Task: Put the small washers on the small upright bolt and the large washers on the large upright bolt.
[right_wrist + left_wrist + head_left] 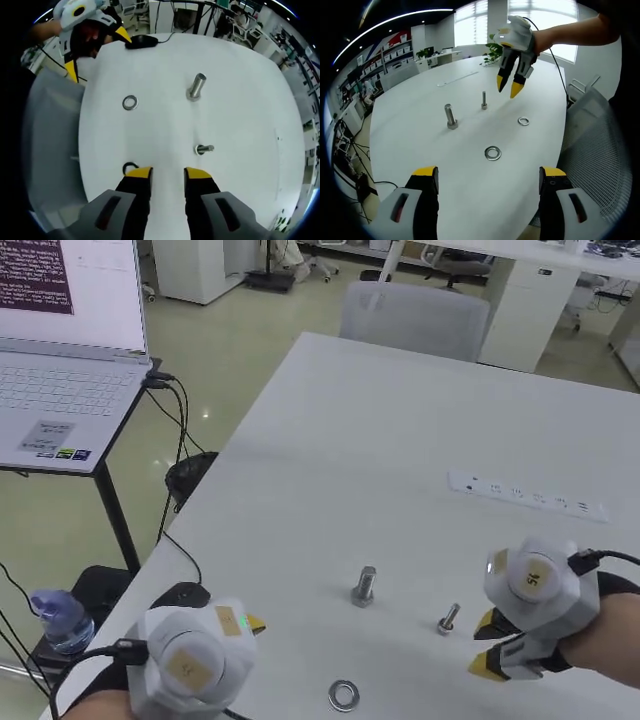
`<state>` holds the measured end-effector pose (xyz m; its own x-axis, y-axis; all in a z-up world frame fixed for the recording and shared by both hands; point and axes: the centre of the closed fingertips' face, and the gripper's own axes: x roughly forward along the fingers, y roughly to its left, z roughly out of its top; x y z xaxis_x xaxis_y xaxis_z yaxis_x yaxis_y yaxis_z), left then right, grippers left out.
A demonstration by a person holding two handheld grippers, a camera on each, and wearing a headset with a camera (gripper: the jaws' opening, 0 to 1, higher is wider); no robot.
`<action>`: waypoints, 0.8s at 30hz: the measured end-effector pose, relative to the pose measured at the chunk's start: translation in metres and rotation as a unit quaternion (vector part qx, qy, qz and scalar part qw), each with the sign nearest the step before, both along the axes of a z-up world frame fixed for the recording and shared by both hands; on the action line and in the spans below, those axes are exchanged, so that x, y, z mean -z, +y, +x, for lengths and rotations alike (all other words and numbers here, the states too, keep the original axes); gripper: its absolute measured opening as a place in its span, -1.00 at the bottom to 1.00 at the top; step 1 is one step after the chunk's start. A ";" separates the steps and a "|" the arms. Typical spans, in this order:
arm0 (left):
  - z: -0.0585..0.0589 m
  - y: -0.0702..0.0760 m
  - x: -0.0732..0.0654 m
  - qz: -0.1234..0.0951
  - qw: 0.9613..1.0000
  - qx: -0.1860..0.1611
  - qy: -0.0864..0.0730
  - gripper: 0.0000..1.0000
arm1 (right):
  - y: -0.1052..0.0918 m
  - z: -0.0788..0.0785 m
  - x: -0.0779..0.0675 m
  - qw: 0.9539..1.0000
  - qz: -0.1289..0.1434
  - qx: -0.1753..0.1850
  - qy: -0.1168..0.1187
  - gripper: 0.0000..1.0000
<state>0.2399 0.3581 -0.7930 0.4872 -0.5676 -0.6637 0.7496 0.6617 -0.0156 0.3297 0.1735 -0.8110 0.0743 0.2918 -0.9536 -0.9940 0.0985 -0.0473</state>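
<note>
Right tongs (168, 173), narrowly apart, hover beside the small washer (128, 165) at nine o'clock, likely to pinch it; left tongs (488, 171) gape empty.

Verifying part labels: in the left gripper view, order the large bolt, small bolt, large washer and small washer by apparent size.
1. large bolt
2. large washer, though nearer the camera
3. small bolt
4. small washer, close to the small bolt; unsure

An open laptop (60, 390) sits on a black stand (115, 520) left of the white table (380, 440). A white power strip (527, 496) lies on the table, a grey chair (415, 320) at its far end.
</note>
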 end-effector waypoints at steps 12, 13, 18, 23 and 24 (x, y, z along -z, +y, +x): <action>-0.002 -0.001 -0.001 0.001 1.000 0.003 -0.002 0.67 | -0.003 -0.027 0.002 1.000 0.009 -0.018 0.008 -0.40; -0.002 -0.001 -0.002 0.001 1.000 0.003 -0.002 0.67 | -0.003 -0.030 0.002 1.000 0.010 -0.019 0.008 -0.39; -0.002 -0.001 -0.003 -0.001 1.000 0.002 -0.003 0.68 | -0.003 -0.038 0.004 1.000 0.009 -0.025 0.007 -0.36; -0.001 -0.002 -0.005 -0.003 1.000 0.003 -0.004 0.68 | -0.003 -0.047 0.012 0.999 0.007 -0.033 0.004 -0.31; 0.000 -0.001 -0.005 -0.001 1.000 0.003 -0.005 0.68 | -0.003 -0.048 0.014 0.999 0.007 -0.033 0.004 -0.30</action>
